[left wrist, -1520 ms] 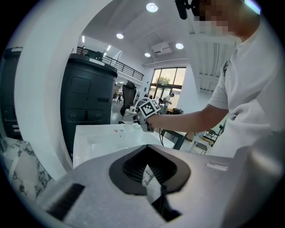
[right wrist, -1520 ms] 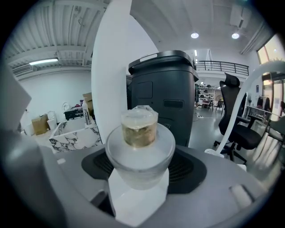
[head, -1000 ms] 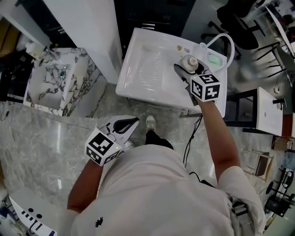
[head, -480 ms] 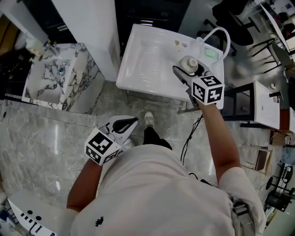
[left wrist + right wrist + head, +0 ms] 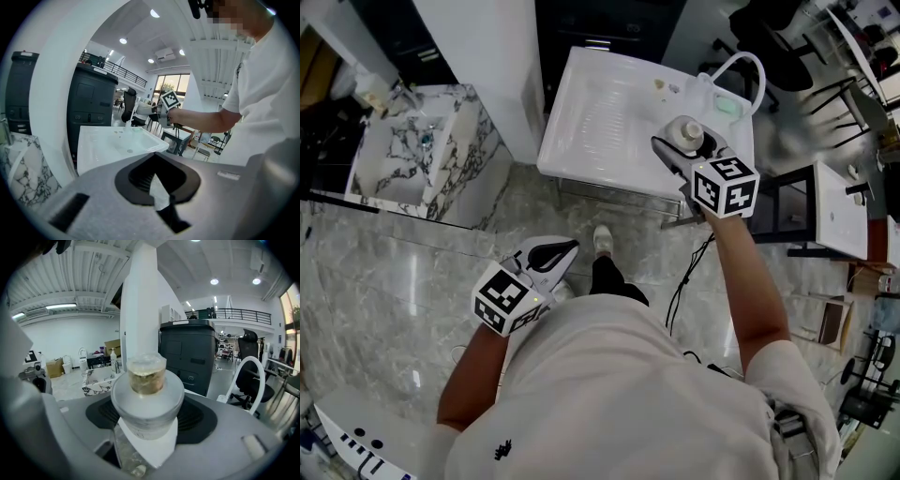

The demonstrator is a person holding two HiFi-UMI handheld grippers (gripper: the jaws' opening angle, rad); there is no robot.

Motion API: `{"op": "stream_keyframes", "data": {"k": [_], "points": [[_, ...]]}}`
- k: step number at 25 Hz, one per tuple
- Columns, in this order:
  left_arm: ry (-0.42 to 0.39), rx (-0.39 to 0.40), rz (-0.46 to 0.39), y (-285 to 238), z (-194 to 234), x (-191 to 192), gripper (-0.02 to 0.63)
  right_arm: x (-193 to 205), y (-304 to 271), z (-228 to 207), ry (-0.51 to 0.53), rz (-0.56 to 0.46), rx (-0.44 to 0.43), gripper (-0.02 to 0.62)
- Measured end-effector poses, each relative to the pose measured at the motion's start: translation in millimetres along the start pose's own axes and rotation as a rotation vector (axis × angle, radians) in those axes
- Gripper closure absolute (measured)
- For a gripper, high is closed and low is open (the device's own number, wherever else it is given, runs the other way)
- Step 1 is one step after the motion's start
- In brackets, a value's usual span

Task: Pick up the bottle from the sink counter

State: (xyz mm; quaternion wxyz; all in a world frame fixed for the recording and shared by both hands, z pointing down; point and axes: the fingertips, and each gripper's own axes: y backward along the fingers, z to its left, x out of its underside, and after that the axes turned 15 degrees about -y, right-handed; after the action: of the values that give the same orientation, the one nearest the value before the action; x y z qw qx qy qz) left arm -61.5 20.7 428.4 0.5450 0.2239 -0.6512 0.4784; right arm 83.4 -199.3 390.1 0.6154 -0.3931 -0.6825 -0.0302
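The bottle (image 5: 685, 133) is a clear one with a wide grey cap, upright over the right part of the white sink counter (image 5: 600, 122). My right gripper (image 5: 677, 142) is shut on it, one jaw on each side. In the right gripper view the bottle (image 5: 147, 397) fills the space between the dark pads, and its lower part is hidden by the jaws. My left gripper (image 5: 562, 249) hangs low over the marble floor, away from the sink, shut and holding nothing; in its own view the left gripper (image 5: 154, 157) points toward the sink counter (image 5: 117, 145).
A white hoop faucet (image 5: 742, 67) and a green soap dish (image 5: 729, 105) stand at the sink's right end. A white pillar (image 5: 483, 66) and a marble basin (image 5: 412, 159) are to the left. A black cabinet (image 5: 605, 23) stands behind the sink, and a white table (image 5: 839, 220) to the right.
The right gripper and the bottle have drawn a little away from the soap dish, toward the sink's near edge. The left gripper has stayed where it was.
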Motion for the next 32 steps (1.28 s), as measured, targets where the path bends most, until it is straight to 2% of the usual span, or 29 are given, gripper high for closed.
{"op": "stream_keyframes", "data": {"k": [17,32], "points": [[-0.003,-0.016,-0.025,13.0,-4.2,0.5,0.600,0.7,9.2,14.6,0.005,0.007,-0.003,0.247],[0.023,-0.036,-0.027,16.9,9.5,5.0,0.600,9.2,-8.4,-1.3,-0.027,0.032,0.017,0.247]]}}
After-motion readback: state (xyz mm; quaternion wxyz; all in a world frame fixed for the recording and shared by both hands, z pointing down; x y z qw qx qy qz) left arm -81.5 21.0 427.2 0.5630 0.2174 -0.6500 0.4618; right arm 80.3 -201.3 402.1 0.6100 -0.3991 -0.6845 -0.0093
